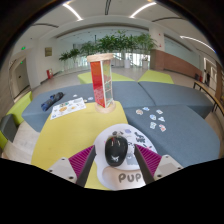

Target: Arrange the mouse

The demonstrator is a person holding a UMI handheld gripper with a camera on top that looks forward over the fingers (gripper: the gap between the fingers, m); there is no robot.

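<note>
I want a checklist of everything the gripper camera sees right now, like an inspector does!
Surface: table with grey and yellow areas.
Job's things: black mouse resting on a white mat printed with letters, between the fingers.
Clutter: red and white carton standing upright beyond the mouse; small white pieces scattered beside it; dark objects with papers on the other side.
Grippers: gripper open, magenta pads either side of the mouse.
Cables: nothing seen.
Surroundings: large indoor hall, green plants, ceiling strip lights.

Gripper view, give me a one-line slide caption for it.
Black mouse sits between the fingers of the open gripper above a white card on the table.
</note>
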